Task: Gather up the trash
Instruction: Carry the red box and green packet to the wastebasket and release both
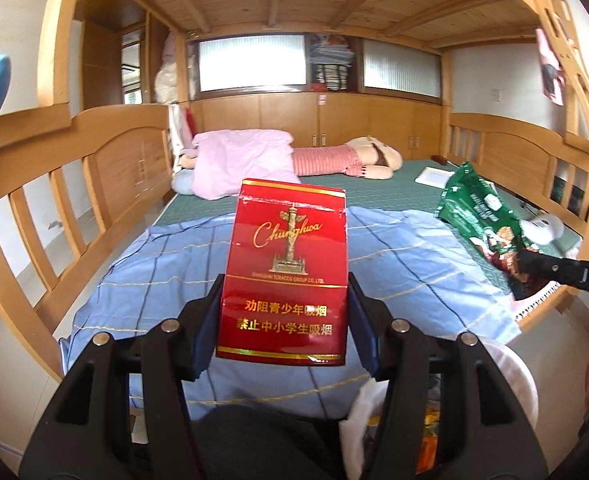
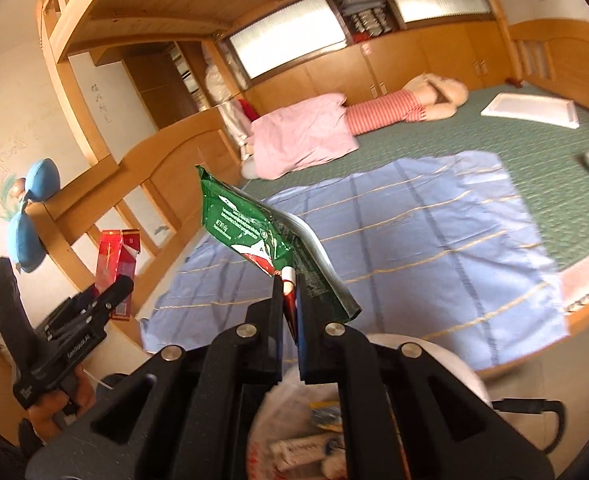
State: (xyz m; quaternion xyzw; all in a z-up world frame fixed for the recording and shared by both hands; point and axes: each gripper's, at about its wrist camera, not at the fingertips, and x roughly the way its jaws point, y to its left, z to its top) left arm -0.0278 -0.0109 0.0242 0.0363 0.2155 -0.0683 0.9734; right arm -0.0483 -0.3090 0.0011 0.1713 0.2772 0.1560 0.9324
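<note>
Bed lies beyond pack-holding left gripper.

My left wrist camera looks forward along its fingers, level across the blue sheet toward the far wall cabinets, with my right gripper at its right edge. My right wrist camera faces the same way, rolled, my left gripper near left. Both share the bed and the bin close below.
</note>
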